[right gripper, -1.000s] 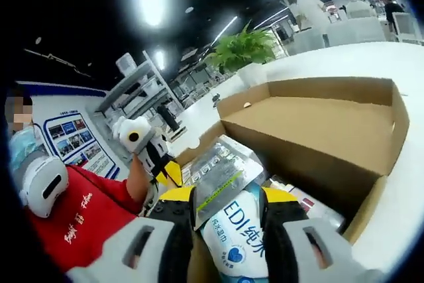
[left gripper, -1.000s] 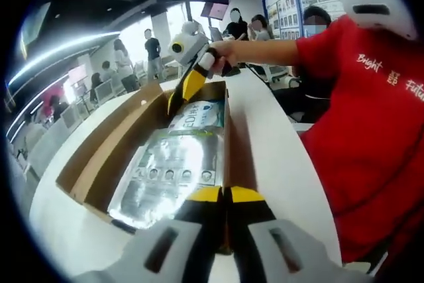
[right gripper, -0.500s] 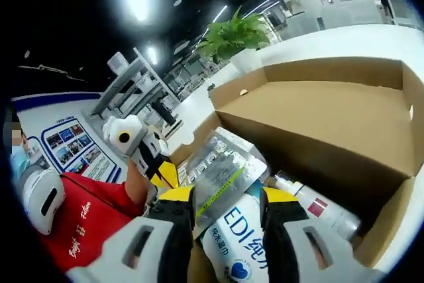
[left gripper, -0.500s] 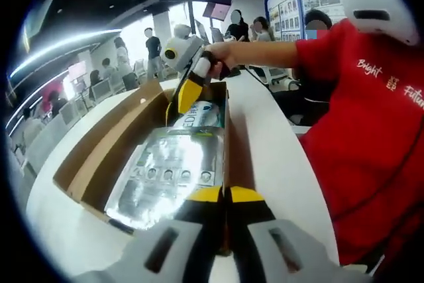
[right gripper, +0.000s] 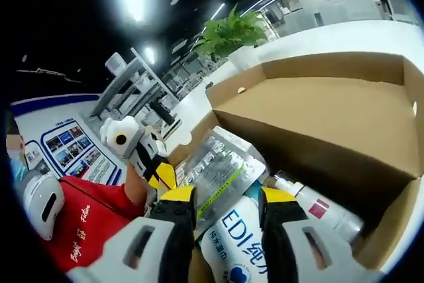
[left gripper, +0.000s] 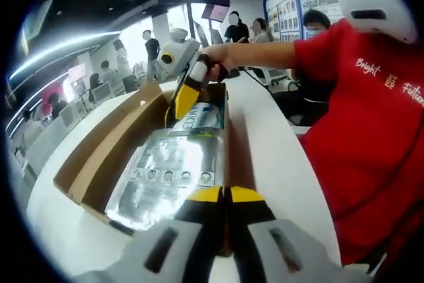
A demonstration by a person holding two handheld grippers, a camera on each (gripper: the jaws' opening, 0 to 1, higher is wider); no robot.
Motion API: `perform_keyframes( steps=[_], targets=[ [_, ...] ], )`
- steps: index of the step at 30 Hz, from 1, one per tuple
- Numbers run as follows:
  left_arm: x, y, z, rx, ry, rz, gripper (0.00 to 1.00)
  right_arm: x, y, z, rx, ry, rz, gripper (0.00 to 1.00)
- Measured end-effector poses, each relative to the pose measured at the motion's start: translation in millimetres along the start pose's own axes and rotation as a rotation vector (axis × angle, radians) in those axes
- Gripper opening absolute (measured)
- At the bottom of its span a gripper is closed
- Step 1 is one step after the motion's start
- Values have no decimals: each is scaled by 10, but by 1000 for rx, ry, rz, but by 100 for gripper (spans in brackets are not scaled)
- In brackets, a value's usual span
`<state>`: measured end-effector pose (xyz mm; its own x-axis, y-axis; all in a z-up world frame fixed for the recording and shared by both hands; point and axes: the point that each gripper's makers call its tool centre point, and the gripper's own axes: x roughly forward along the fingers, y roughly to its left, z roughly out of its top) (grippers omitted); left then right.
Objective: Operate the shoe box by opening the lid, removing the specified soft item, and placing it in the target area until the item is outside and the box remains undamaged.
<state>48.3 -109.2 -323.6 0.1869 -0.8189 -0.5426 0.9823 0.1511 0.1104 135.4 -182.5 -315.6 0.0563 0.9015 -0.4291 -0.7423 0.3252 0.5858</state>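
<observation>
An open cardboard shoe box (left gripper: 106, 154) lies on a white table (left gripper: 271, 144), its lid folded out to the side. Inside it lie a silver foil pack (left gripper: 169, 173) and a white soft pack printed "EDI" (left gripper: 199, 114). My left gripper (left gripper: 225, 194) is shut on the near end of the box's wall. The right gripper (left gripper: 182, 97), held by a hand, reaches into the far end. In the right gripper view, my right gripper (right gripper: 228, 198) is shut on the white EDI pack (right gripper: 233, 233), with the silver pack (right gripper: 218, 170) just beyond. The left gripper (right gripper: 162, 173) stands at the box's other end.
A white bottle with a red label (right gripper: 318, 207) lies in the box (right gripper: 331, 111) beside the packs. A person in a red shirt (left gripper: 371, 117) stands close along the table's edge. A potted plant (right gripper: 235, 34) is on the far table, and several people (left gripper: 152, 48) stand behind.
The right gripper, with the white pack in it, has shifted slightly up and toward the lid side. My left gripper keeps its hold on the box wall.
</observation>
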Motion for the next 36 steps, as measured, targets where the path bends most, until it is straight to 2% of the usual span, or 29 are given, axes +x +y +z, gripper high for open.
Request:
perform_keyframes(
  steps=[4, 7, 12, 16, 21, 24, 31, 34, 36],
  targets=[
    [1, 1, 4, 3, -2, 1, 2, -3, 16, 6, -12, -9, 3, 36],
    [6, 9, 9, -1, -4, -3, 2, -35, 105, 31, 23, -20, 55, 26],
    [17, 13, 17, 1, -10, -3, 2, -51, 109, 38, 1, -31, 70, 26],
    [17, 17, 15, 1, -9, -5, 2, -88, 99, 101, 31, -47, 90, 25],
    [15, 21, 11, 7, -7, -2, 2, -124, 220, 138, 61, -79, 130, 23],
    [16, 14, 20, 17, -11, 7, 2, -119, 260, 144, 47, -91, 138, 23],
    [19, 4, 32, 17, -10, 2, 2, -126, 308, 157, 85, -100, 156, 23],
    [20, 0, 35, 19, -11, 0, 2, -98, 395, 179, 104, -103, 198, 22],
    [20, 2, 35, 18, -11, 1, 2, -36, 406, 143, 103, -94, 174, 22]
  ],
)
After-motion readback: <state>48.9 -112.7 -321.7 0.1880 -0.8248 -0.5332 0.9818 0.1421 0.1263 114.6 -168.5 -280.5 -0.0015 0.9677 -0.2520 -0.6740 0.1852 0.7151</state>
